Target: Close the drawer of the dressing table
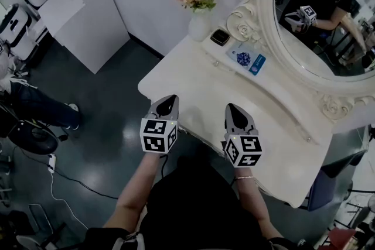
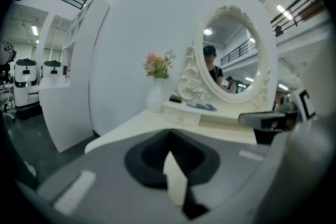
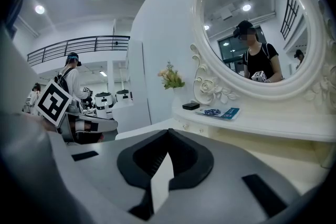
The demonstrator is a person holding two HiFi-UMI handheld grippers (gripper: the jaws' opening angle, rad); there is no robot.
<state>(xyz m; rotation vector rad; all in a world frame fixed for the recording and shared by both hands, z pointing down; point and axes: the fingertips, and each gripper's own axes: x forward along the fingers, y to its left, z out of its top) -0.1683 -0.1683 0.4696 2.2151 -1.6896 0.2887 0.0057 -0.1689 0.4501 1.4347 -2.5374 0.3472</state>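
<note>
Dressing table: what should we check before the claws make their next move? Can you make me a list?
1. The left claw is shut and empty: ok.
2. The right claw is shut and empty: ok.
3. Both claws are at the front edge of the dressing table: ok.
4. We can see whether the drawer is open: cannot tell. Its front is hidden under the tabletop edge.
5. The vase of flowers, black box and blue card sit back by the mirror, away from the claws: ok.
</note>
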